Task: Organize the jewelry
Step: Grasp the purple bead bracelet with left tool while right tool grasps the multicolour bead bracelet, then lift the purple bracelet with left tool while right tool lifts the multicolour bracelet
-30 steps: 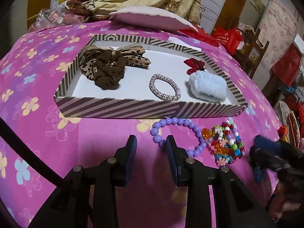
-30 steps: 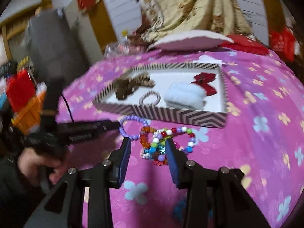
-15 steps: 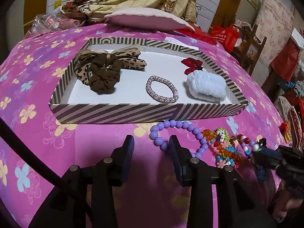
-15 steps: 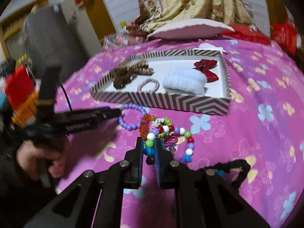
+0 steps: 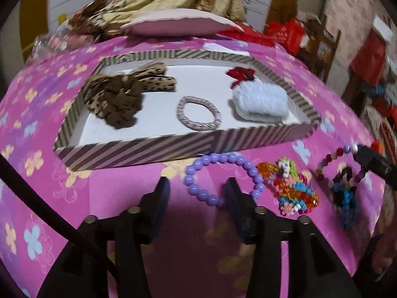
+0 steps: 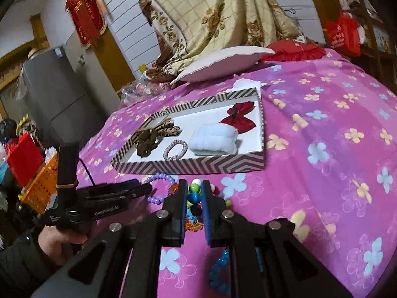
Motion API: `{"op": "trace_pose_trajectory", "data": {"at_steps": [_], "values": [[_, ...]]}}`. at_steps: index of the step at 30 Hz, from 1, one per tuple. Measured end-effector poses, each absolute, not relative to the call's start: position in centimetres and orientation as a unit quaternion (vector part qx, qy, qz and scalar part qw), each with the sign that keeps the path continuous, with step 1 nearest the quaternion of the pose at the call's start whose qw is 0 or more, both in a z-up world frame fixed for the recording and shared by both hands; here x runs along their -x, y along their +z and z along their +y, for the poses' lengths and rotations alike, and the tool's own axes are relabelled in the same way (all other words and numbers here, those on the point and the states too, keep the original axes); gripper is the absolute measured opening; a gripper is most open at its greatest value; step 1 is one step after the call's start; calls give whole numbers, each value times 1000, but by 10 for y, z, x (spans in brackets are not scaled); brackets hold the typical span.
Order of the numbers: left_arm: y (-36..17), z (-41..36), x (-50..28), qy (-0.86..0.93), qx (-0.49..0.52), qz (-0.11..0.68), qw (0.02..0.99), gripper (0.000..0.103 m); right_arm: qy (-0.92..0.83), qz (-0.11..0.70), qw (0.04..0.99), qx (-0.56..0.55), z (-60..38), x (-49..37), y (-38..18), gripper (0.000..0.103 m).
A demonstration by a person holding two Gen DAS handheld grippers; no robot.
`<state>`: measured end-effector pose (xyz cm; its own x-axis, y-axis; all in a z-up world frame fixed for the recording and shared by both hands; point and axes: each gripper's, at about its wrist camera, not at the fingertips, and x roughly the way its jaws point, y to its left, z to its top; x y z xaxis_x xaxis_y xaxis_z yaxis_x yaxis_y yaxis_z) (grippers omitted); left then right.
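A striped tray (image 5: 139, 152) (image 6: 198, 165) on the pink bedspread holds a brown scrunchie with leopard bow (image 5: 121, 96), a pale braided bracelet (image 5: 198, 116), a blue fluffy band (image 5: 260, 101) and a red bow (image 6: 239, 116). In front of it lie a purple bead bracelet (image 5: 223, 159) and a heap of colourful beads (image 5: 292, 188). My left gripper (image 5: 197, 193) is open, its right finger over the purple bracelet's near side. My right gripper (image 6: 193, 196) is shut on a multicoloured bead bracelet (image 5: 335, 164) and holds it lifted, a blue tassel (image 5: 347, 198) hanging below.
A pink pillow (image 5: 178, 22) and a floral blanket (image 6: 218, 17) lie behind the tray. A red cushion (image 6: 295, 51) is at the back right. An orange basket (image 6: 39, 186) and a grey cabinet (image 6: 54, 94) stand left of the bed.
My right gripper closed on the multicoloured bead bracelet and lifted it off the bedspread to the right. My left gripper moved closer to the purple bracelet and stayed open.
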<state>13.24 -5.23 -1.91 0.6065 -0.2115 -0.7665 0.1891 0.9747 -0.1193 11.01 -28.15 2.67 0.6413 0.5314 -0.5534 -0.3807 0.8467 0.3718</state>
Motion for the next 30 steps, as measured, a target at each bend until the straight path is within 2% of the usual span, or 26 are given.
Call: {"op": "trace_pose_trajectory", "data": {"at_steps": [4,5,9,10,18,23,25,27,30], "values": [[-20,-55,-133,-110,-2,431,896,60,256,339,898,-110,-280,-108,25,11],[-20,-55,-133,-108,-4,431,896,56,254,339,899,-111,-280,-108,25,11],[-19,-55,-131,-90,-28,430,898,23,249,337,901,-116,-283,-108,25,11],[-19,-53,-131,-86,-28,432,897,20,247,336,901,-116,-283,-108,25,11],[-2,-30,-122,-86,32,420,903,20,236,314,911,-123,-290,-107,32,11],[7,-16,-120,-90,55,411,906,20,229,330,909,-114,-288,-109,29,11],[3,-13,-123,-85,61,419,902,20,229,348,903,-103,-281,-110,26,16],[0,-14,-123,-83,59,424,900,20,245,366,893,-91,-272,-110,19,26],[2,-17,-121,-83,50,420,903,20,254,406,877,-50,-254,-112,6,29]]}}
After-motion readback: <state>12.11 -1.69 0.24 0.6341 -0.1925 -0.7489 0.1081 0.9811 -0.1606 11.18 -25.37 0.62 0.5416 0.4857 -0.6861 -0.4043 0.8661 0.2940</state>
